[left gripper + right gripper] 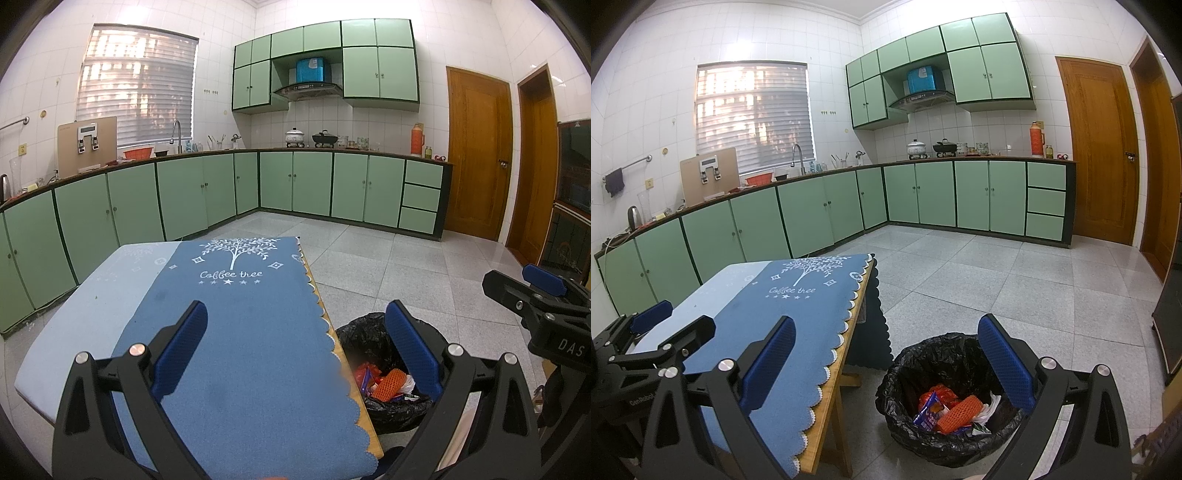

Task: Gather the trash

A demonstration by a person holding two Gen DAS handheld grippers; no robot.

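Note:
A trash bin lined with a black bag (pixel 923 354) stands on the floor beside the table; it also shows in the left wrist view (pixel 364 336). Inside lie an orange foam net (pixel 960 408), a blue wrapper (pixel 927 410), red packaging (pixel 938 393) and white paper (pixel 991 406). My left gripper (pixel 295 332) is open and empty above the table's right edge. My right gripper (pixel 886 354) is open and empty, its right finger over the bin. The table wears a blue "Coffee tree" cloth (pixel 240 332), also in the right wrist view (pixel 798 306).
Green kitchen cabinets (pixel 184 195) run along the left and back walls. Wooden doors (pixel 1097 147) stand at the right. Grey tiled floor (pixel 997 273) lies beyond the bin. The right gripper's body (pixel 546 306) shows at the left view's right edge.

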